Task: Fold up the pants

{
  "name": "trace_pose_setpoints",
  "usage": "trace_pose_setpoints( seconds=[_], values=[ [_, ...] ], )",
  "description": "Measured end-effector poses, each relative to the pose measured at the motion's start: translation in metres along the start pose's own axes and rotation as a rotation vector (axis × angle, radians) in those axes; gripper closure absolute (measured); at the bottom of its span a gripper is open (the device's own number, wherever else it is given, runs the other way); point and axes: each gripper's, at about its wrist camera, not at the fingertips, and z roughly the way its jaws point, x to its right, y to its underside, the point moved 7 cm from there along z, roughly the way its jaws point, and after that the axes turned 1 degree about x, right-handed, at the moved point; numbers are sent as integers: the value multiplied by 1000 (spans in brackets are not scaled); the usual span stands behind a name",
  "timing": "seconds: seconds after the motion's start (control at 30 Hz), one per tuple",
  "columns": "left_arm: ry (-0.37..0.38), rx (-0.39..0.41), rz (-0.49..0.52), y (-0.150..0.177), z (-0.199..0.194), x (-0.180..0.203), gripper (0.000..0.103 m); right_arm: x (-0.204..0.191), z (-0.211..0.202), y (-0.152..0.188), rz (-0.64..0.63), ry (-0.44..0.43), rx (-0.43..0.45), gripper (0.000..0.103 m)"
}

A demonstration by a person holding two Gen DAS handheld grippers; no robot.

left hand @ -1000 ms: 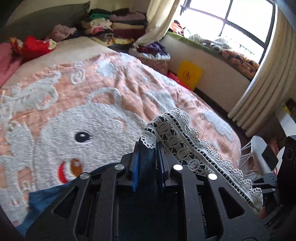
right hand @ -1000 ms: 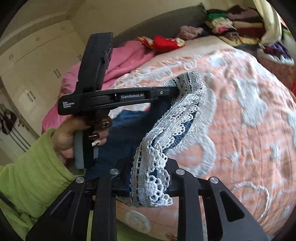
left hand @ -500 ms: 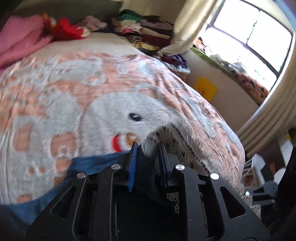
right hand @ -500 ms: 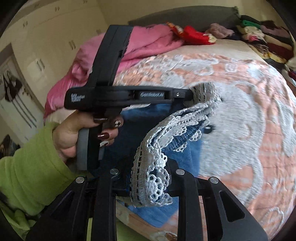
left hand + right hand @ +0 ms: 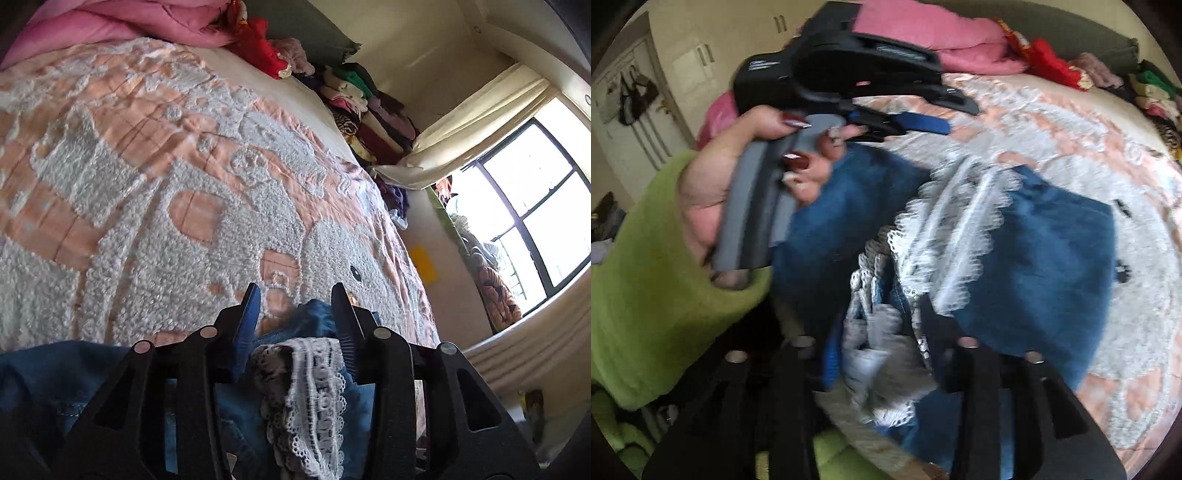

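The blue denim pants with a white lace hem lie in a loose heap on the peach and white bedspread. My left gripper is open; the lace hem lies loose below its jaws, over the denim. In the right wrist view the left gripper hovers open above the pants. My right gripper is blurred with its jaws apart; lace and denim lie between its fingers.
A pink duvet and a red garment lie at the head of the bed. Folded clothes are stacked by the curtain and window. White wardrobes stand on the left.
Both grippers have opened and let go of the lace hem. The pants have dropped onto the bed. My left gripper has lowered and tilted toward the bed's head.
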Motion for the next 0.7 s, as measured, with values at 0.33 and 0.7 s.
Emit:
trace_pose_setpoints(
  seconds=[0.33, 0.7],
  values=[
    [-64, -107, 85, 27, 14, 7, 61, 42, -44, -5, 97, 61, 113, 56],
    [-128, -146, 83, 48, 34, 2, 70, 176, -24, -35, 357, 201, 161, 39]
  ],
)
